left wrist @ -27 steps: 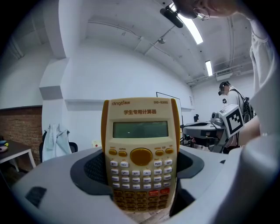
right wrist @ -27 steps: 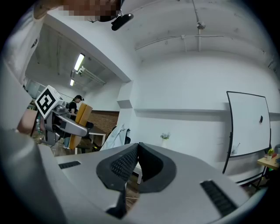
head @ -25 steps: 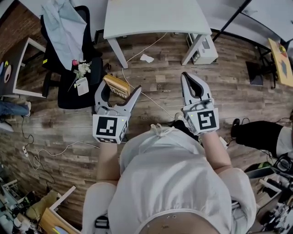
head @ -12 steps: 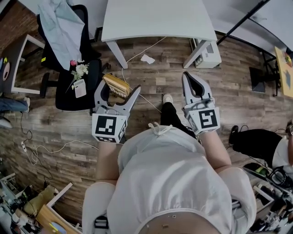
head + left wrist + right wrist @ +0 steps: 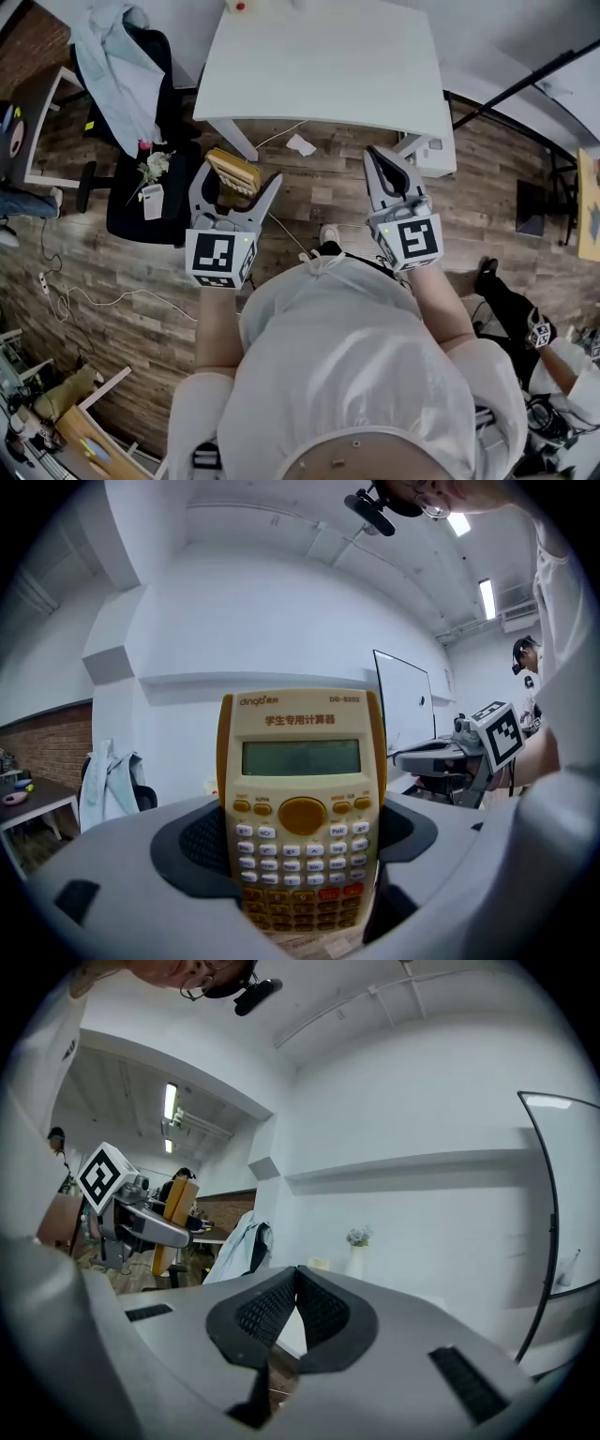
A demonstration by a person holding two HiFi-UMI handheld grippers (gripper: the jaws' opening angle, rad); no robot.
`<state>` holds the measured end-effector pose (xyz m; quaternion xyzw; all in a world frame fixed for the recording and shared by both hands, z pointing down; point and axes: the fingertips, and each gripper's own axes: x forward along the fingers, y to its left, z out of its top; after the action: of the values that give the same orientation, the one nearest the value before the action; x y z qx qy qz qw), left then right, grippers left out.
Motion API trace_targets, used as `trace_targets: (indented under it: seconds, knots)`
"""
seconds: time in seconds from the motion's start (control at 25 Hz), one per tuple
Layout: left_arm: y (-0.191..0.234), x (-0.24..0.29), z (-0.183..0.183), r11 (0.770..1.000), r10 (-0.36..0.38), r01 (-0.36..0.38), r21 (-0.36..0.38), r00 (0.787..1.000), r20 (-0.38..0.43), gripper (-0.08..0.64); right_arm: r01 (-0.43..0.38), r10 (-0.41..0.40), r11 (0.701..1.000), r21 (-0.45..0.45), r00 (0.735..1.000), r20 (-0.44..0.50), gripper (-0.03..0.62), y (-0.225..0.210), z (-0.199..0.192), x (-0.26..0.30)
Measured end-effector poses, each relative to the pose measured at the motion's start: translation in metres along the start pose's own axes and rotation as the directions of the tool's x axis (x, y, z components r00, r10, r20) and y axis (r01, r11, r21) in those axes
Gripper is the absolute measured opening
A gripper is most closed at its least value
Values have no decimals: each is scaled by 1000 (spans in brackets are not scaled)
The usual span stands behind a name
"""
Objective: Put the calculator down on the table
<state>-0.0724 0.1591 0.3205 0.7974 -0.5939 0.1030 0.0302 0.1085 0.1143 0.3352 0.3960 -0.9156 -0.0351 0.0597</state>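
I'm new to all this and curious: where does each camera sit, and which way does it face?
Head view: on the person's head, facing steeply down; shows torso, arms, left gripper, right gripper, white table.
Left gripper view: on the left gripper, facing along its jaws, which clamp the calculator.
Right gripper view: on the right gripper, facing along its shut, empty jaws.
Shared: each gripper view catches the other gripper.

calculator (image 5: 302, 817): glossy plastic | table (image 5: 319, 66): matt, smooth | floor (image 5: 323, 186): wood planks
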Motion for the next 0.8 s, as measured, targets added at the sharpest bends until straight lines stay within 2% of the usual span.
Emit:
trace_targets:
  seconds: [0.32, 0.56, 0.8]
  knots:
    - [-16, 89, 2, 1000, 8, -7, 19, 998, -62, 414, -36, 36, 999, 9, 999, -28, 6, -76, -19, 42]
    - [4, 136, -11, 1000, 6, -4, 20, 993, -115, 414, -41, 41, 999, 12, 998, -45, 6, -104, -31, 80]
    - [35, 207, -24, 999, -43, 45, 8, 990, -135, 414, 2, 0, 999, 33, 997, -73, 6, -138, -44, 136]
